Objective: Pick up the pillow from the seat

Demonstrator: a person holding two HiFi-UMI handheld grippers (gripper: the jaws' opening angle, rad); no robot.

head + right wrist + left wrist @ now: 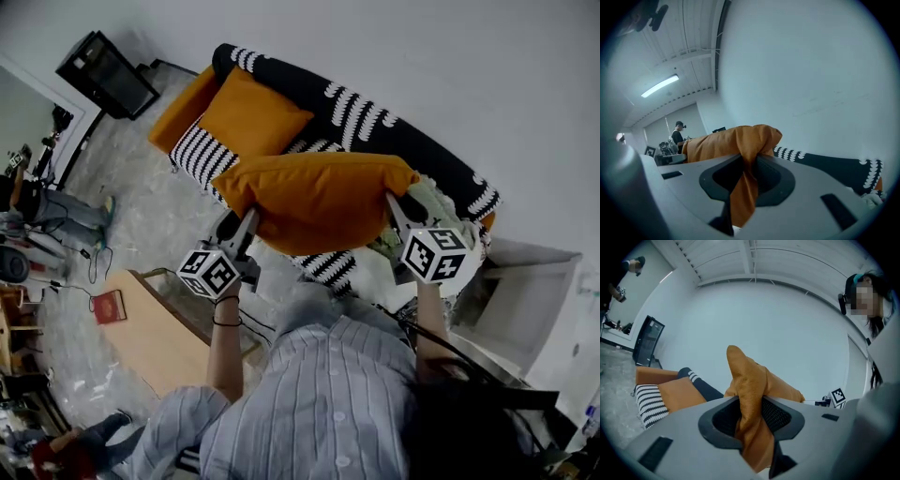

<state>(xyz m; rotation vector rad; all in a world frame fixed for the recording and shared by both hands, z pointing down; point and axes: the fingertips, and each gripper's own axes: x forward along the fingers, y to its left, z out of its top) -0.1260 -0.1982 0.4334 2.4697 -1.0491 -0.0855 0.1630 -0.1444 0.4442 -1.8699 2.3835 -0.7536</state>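
An orange pillow (319,199) hangs in the air above the sofa seat (328,267), held at both ends. My left gripper (246,225) is shut on its left edge; in the left gripper view the orange pillow fabric (752,404) is pinched between the jaws. My right gripper (396,208) is shut on the right corner, and the right gripper view shows the pillow's orange cloth (746,174) squeezed between its jaws. A second orange pillow (251,117) lies on the sofa's far left end.
The sofa (375,127) has a black back with white stripes and stands against a white wall. A light wooden table (155,323) with a red book (109,307) is at lower left. A black monitor (106,73) stands far left. A grey-green cloth (441,208) lies by the sofa's right end.
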